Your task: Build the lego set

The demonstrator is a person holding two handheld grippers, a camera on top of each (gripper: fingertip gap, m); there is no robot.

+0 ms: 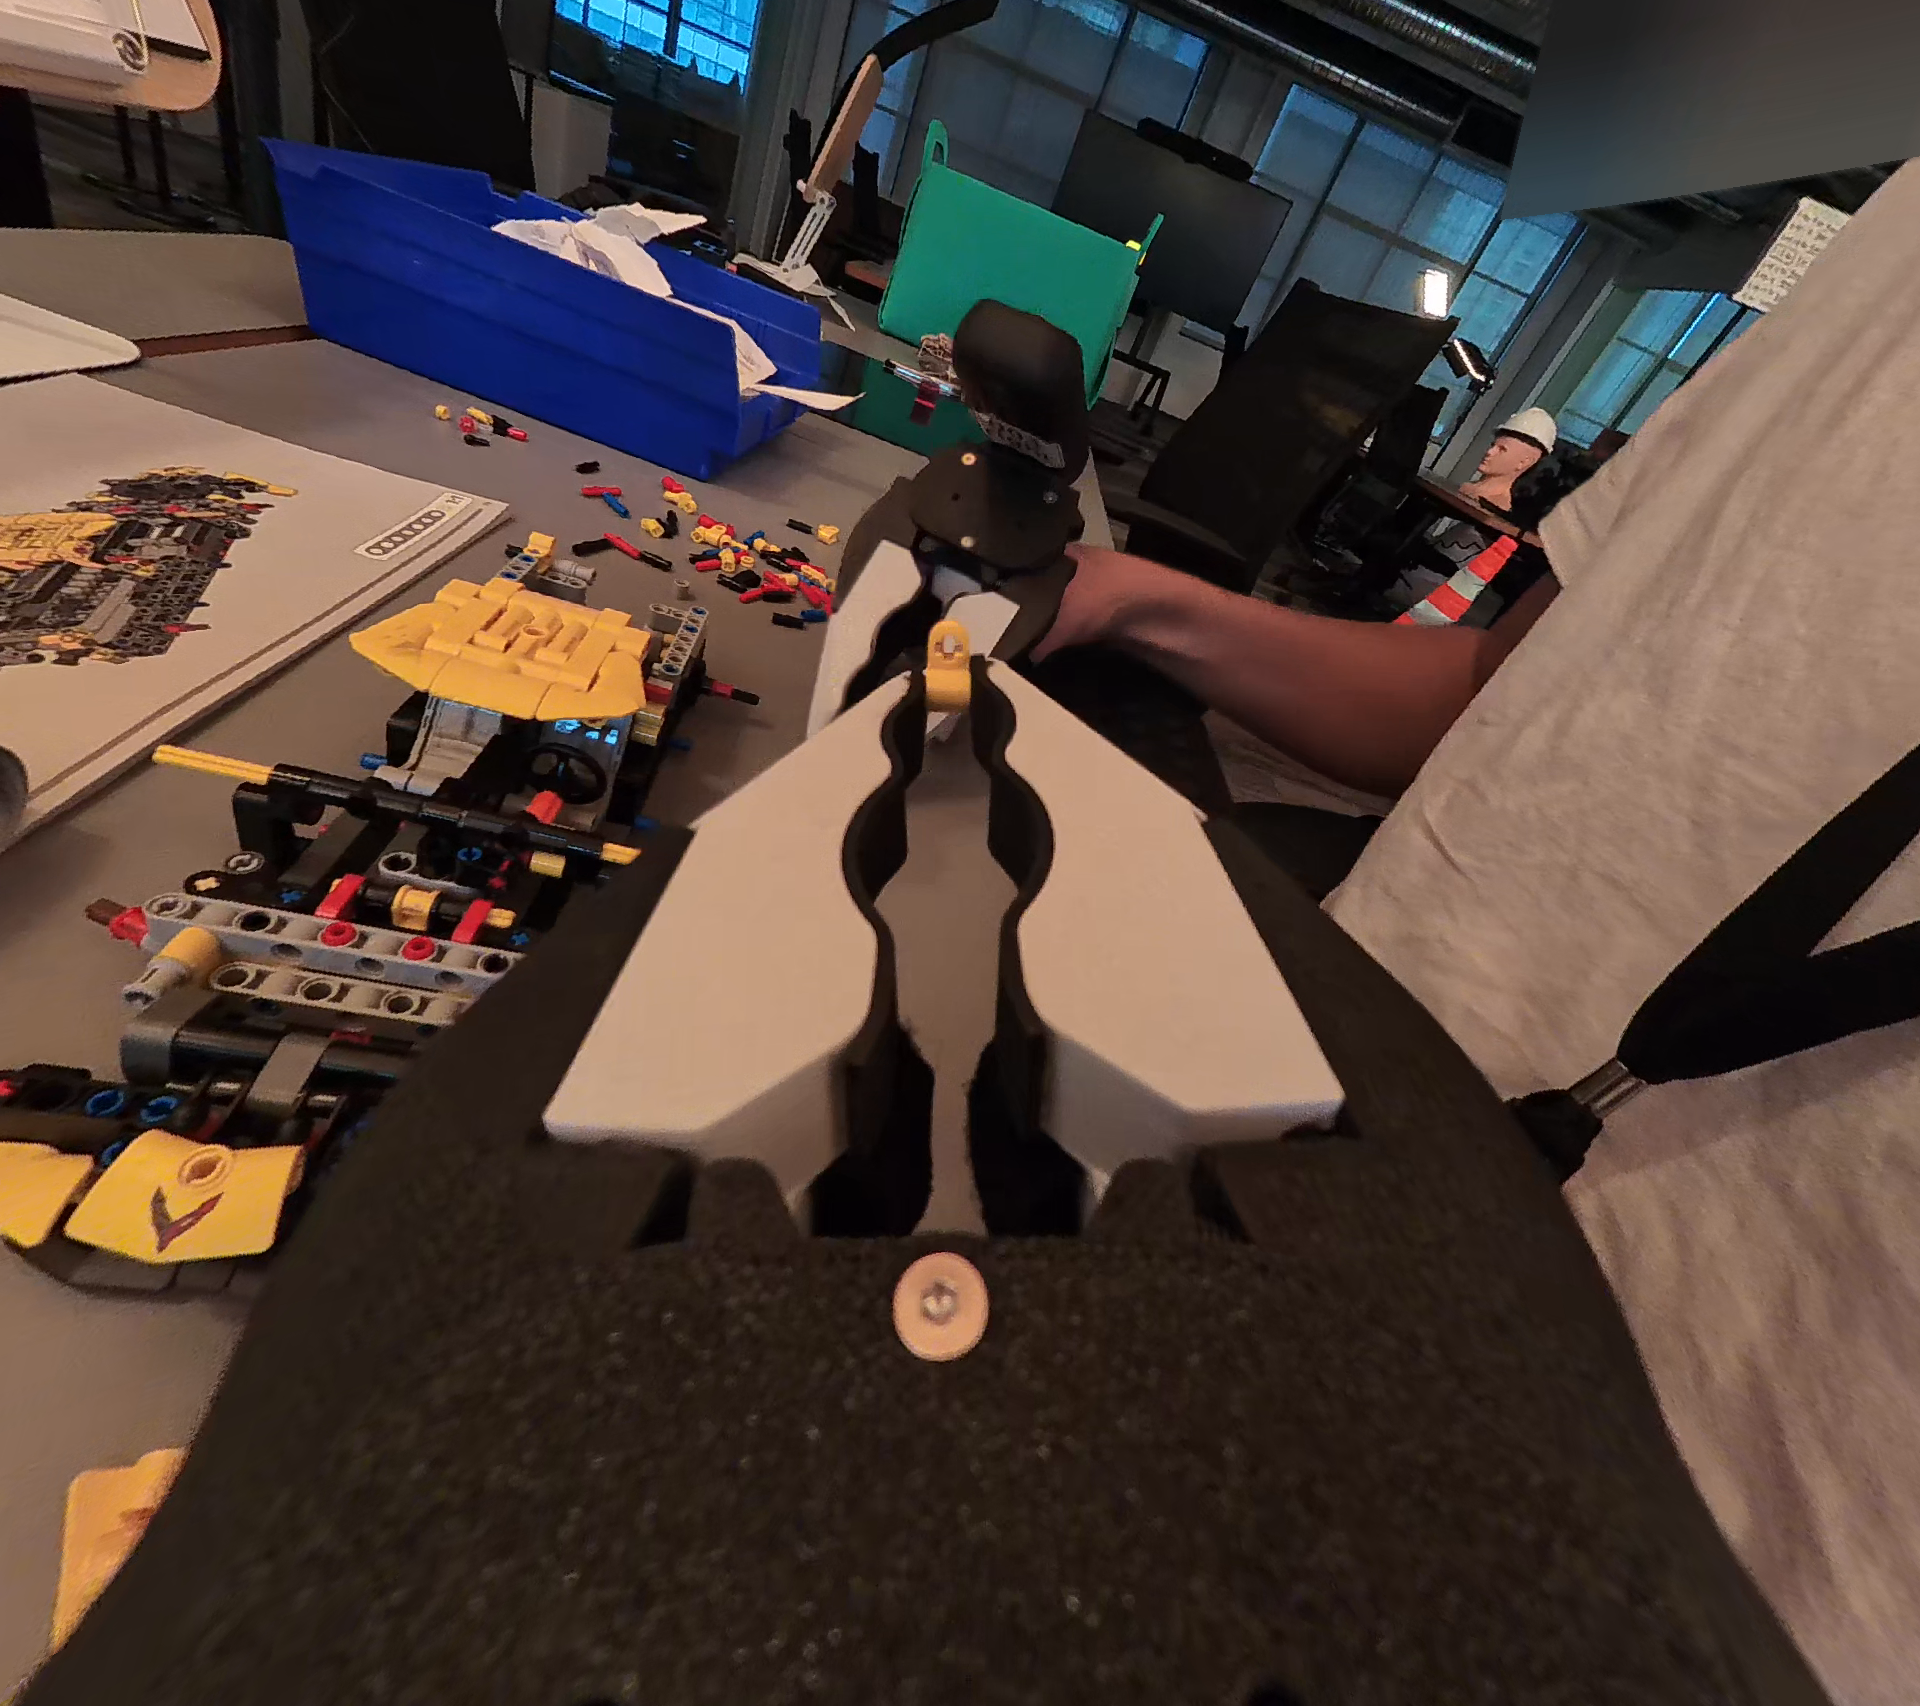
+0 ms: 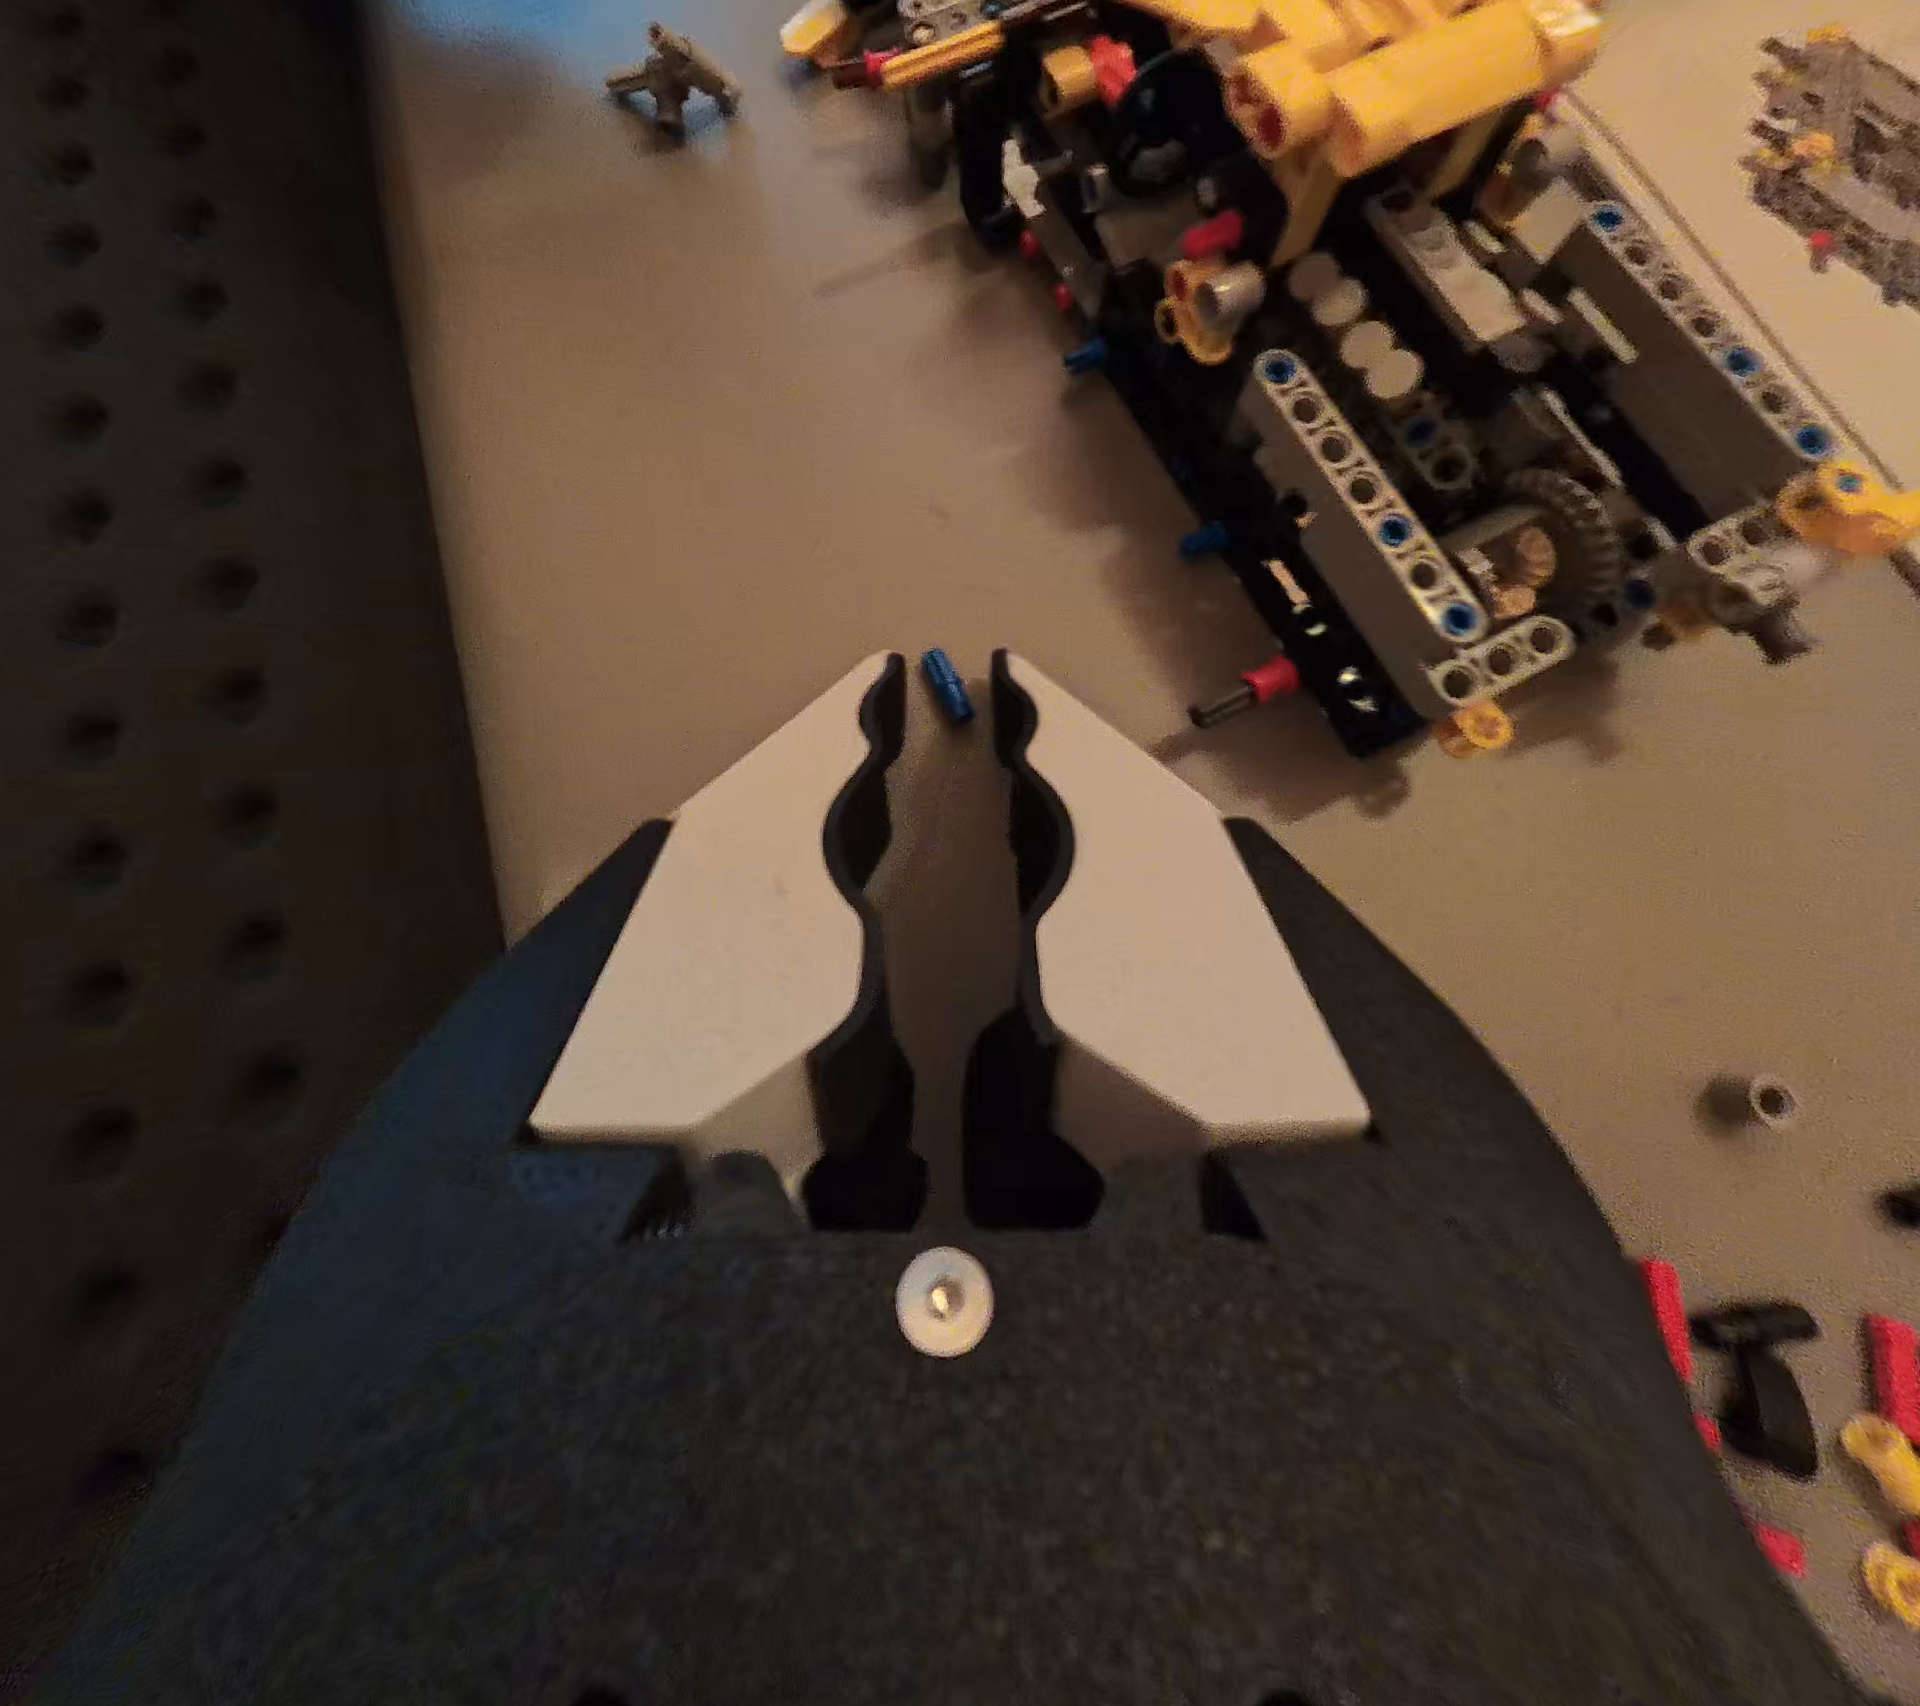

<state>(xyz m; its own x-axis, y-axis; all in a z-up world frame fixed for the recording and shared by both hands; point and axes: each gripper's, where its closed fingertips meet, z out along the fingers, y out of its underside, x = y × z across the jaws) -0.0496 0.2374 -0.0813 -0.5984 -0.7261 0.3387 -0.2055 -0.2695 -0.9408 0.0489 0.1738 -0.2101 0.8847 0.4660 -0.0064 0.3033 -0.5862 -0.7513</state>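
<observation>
While the left gripper (image 1: 945, 669) pinches a small yellow connector (image 1: 947, 667) at its fingertips, raised above the table (image 1: 644, 409), the right gripper (image 2: 940, 680) stands parted around a blue pin (image 2: 944, 688) lying on the table, not touching it. A half-built lego vehicle (image 1: 447, 804), black and grey beams under a yellow studded panel, sits mid-table beside an instruction booklet (image 1: 208, 555); its print is too small to read. Loose pins (image 1: 727, 555) are scattered toward the far edge, near a blue bin (image 1: 520, 306) holding crumpled white paper (image 1: 613, 243).
</observation>
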